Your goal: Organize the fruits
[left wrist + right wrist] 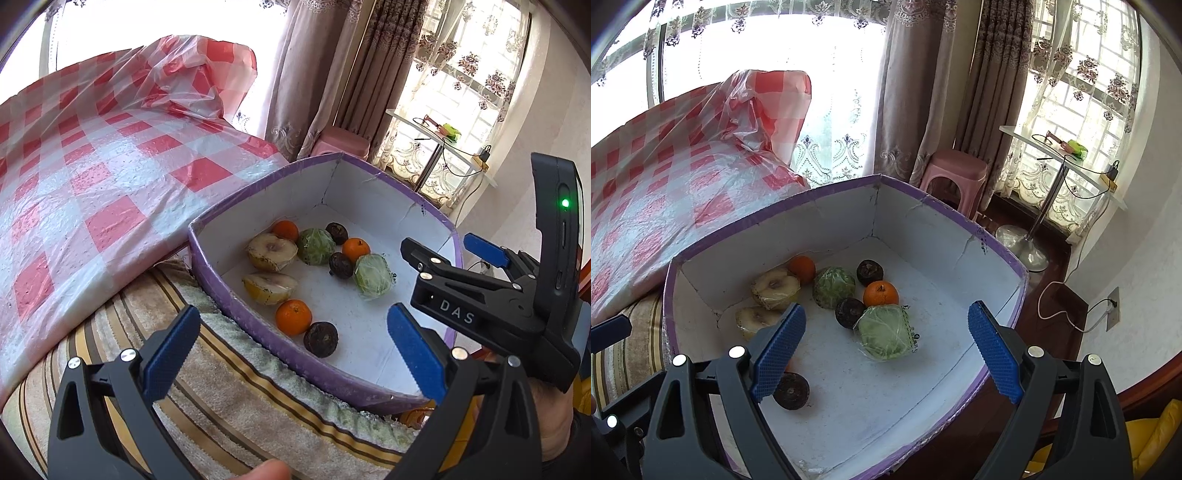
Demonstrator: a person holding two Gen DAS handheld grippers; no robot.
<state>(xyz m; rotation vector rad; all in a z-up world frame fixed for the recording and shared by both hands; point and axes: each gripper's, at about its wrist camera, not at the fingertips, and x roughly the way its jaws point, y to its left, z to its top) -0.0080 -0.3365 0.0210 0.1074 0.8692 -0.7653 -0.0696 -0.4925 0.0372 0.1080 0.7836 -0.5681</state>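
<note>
A purple box (236, 295) (1019, 291) with a white inside holds loose fruit. In it lie three oranges (293, 316), three dark round fruits (320, 339), two wrapped green heads (373, 276) (886, 332) and two wrapped pale cut halves (272, 252) (775, 288). My left gripper (293, 354) is open, hovering over the box's near wall with nothing between its fingers. My right gripper (888, 350) (443, 245) is open above the box's right side, over a green head and empty. Its left finger (783, 347) hides most of one orange, next to a dark fruit (791, 391).
The box rests on a striped towel (258, 406), beside a red-and-white checked plastic cover (110, 166). Beyond it are a pink stool (955, 177), a glass side table (1060, 155), curtains and a wall socket with a cable (1112, 306).
</note>
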